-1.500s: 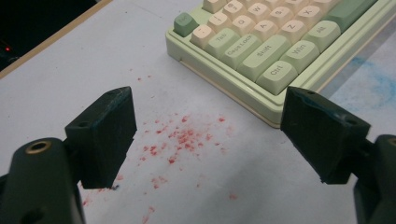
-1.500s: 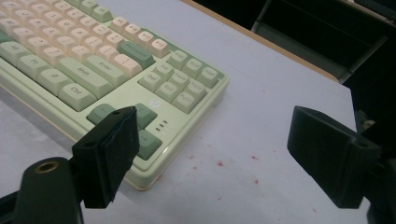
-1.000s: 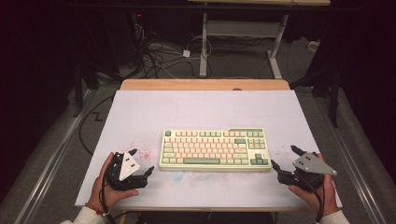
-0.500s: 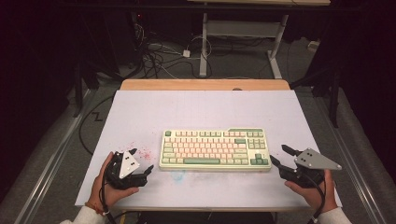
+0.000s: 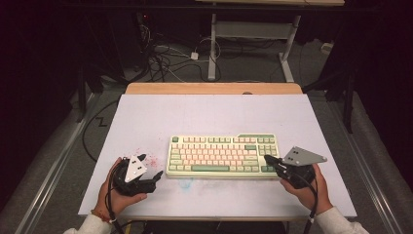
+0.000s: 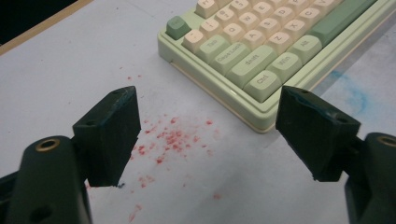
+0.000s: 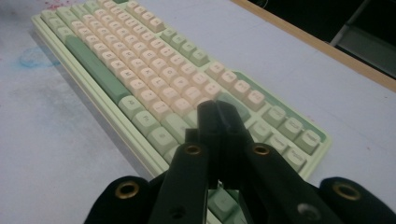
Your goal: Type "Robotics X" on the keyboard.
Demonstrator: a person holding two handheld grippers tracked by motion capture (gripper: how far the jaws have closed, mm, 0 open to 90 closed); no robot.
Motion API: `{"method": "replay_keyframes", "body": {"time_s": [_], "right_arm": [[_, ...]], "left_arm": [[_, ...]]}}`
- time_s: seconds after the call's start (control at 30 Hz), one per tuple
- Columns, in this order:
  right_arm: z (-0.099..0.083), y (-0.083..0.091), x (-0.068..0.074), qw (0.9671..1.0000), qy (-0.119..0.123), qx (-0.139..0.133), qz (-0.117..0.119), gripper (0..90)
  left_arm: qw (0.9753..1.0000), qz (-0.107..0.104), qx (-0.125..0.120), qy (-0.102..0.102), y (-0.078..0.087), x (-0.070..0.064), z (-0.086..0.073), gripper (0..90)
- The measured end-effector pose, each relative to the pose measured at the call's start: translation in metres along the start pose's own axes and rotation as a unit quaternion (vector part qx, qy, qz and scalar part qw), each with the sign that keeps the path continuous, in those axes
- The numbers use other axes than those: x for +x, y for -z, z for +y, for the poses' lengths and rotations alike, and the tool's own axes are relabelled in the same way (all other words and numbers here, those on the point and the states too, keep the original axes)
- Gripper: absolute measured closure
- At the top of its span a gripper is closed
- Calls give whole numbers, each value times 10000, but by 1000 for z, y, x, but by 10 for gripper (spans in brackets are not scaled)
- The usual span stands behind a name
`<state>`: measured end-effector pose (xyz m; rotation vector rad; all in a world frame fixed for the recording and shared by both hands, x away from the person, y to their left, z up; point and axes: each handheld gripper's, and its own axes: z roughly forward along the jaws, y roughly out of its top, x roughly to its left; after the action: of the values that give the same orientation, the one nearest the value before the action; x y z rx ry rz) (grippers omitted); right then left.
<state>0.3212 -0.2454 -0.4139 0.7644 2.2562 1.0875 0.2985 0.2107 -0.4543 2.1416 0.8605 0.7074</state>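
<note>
High view: keyboard (image 5: 223,157) sits btwn both grippers. Right gripper (image 5: 269,160) jaws together, tips over its near-right keys, maybe abt to press. Left gripper (image 5: 152,176) jaws apart, just beside left edge, idle. Nothing visibly done yet imo.

Black grippers, brass-ringed screw holes, grey three-cornered plates on top; black trailing cables; white sleeves; orange wristband.

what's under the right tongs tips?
The right tongs, shut, sit over the keyboard at its right end: green and cream keys show around them. The keys directly beneath the tips are covered, and contact cannot be told.
</note>
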Motion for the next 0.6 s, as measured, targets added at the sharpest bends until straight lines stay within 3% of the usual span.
{"method": "replay_keyframes", "body": {"time_s": [0.27,0.6], "right_arm": [[4,-33,7,9992,94,330,194,900],[1,-56,11,9971,183,688,254,900]], "left_arm": [[10000,-75,-3,-10,-3,-2,10,259],[9999,-138,7,-70,-6,-5,18,263]]}}
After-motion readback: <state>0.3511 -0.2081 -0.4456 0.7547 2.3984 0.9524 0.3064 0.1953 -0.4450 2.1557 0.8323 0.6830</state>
